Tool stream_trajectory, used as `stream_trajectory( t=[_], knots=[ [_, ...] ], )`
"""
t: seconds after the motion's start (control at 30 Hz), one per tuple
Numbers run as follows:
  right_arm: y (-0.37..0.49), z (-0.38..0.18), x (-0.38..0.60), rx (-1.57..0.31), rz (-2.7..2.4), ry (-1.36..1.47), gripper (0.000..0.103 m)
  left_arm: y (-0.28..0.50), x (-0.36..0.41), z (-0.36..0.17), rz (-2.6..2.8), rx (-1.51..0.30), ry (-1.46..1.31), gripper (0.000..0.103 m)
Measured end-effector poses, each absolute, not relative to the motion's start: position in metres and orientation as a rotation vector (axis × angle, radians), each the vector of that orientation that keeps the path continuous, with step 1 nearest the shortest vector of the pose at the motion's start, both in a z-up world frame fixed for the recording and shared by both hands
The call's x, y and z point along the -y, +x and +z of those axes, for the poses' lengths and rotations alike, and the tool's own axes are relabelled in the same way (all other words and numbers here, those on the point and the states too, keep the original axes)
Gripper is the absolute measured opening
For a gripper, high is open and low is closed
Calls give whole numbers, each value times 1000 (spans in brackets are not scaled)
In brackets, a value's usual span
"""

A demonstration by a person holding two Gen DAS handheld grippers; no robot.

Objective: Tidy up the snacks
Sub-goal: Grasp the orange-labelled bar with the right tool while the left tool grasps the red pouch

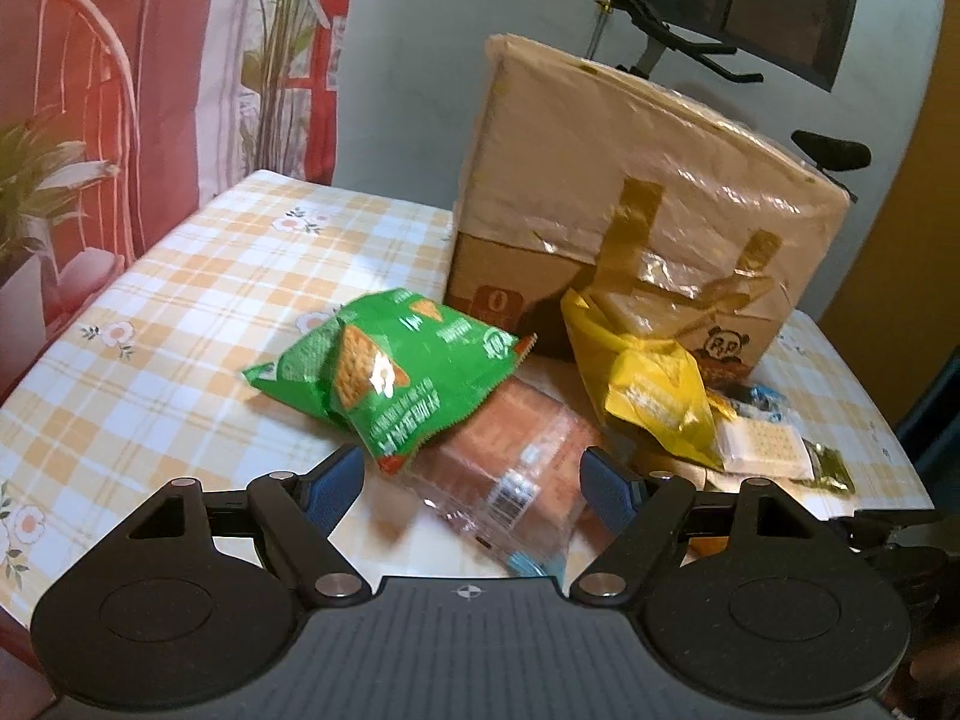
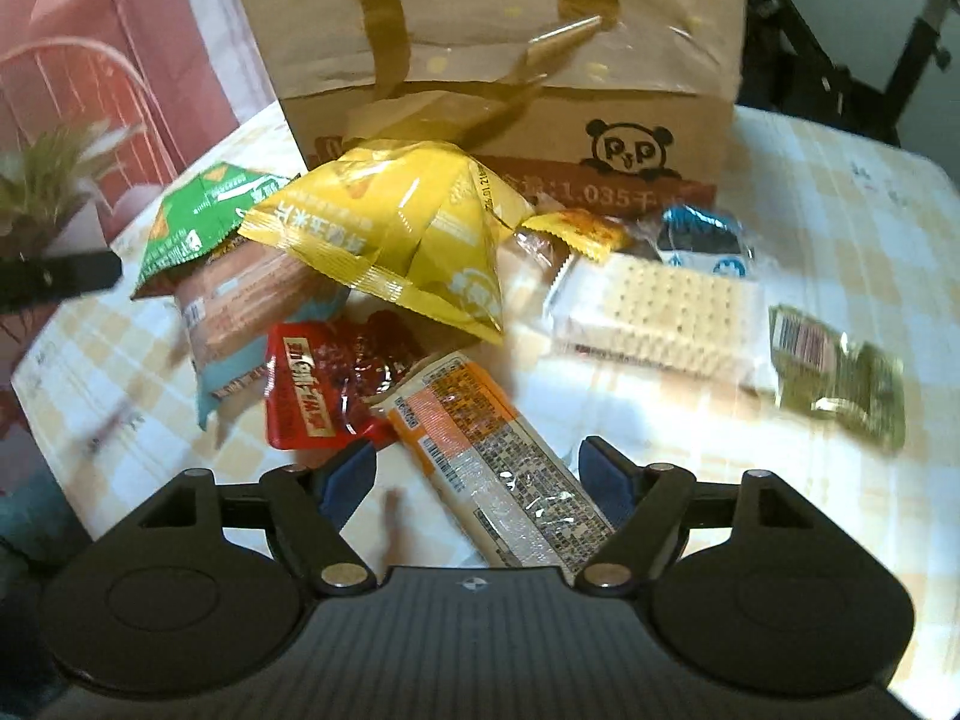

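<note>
A pile of snack packs lies in front of a taped cardboard box [image 1: 636,204] [image 2: 498,60]. A green cracker bag [image 1: 390,372] [image 2: 192,210] rests on a clear pack of brown biscuits [image 1: 510,480] [image 2: 240,306]. A yellow bag [image 1: 654,390] [image 2: 408,234] leans by the box. My left gripper [image 1: 471,486] is open, straddling the brown biscuit pack. My right gripper [image 2: 477,474] is open around a long orange-and-clear pack [image 2: 492,468]. A red sachet [image 2: 324,384], a white cracker pack [image 2: 660,318] and a green-gold packet [image 2: 840,372] lie nearby.
The checked tablecloth [image 1: 210,300] covers the table. A potted plant [image 1: 30,192] and a red chair [image 1: 90,90] stand to the left. A blue-white packet [image 2: 702,240] and a small orange packet [image 2: 576,228] lie against the box.
</note>
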State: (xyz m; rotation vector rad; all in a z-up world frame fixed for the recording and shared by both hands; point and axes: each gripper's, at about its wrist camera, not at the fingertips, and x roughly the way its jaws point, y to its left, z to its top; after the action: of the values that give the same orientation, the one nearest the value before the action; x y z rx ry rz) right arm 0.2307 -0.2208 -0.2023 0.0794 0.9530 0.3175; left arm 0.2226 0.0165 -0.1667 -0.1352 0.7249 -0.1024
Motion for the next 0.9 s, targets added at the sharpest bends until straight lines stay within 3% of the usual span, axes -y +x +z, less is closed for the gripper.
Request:
stream_trajectory(
  t=[0.23, 0.27, 0.37, 0.4, 0.47, 0.57, 0.73, 0.9],
  knots=[
    [219, -204, 210, -920, 346, -17, 77, 218, -11, -174, -139, -748, -132, 74],
    [216, -204, 210, -908, 357, -36, 74, 218, -10, -174, -144, -747, -133, 71],
    [211, -207, 210, -888, 369, -95, 49, 218, -8, -175, -162, -750, -132, 67],
    [210, -208, 211, -883, 368, -101, 46, 218, -7, -175, -168, -751, -134, 66],
    [210, -208, 215, -873, 368, -83, 44, 219, -5, -177, -190, -759, -139, 54],
    [210, -209, 218, -860, 342, -69, 43, 218, 0, -178, -230, -765, -140, 46],
    [209, -209, 223, -836, 293, -69, 42, 217, 16, -180, -308, -768, -128, 39],
    [204, -211, 229, -811, 251, -59, 42, 224, 42, -187, -387, -789, -61, 39]
  ],
)
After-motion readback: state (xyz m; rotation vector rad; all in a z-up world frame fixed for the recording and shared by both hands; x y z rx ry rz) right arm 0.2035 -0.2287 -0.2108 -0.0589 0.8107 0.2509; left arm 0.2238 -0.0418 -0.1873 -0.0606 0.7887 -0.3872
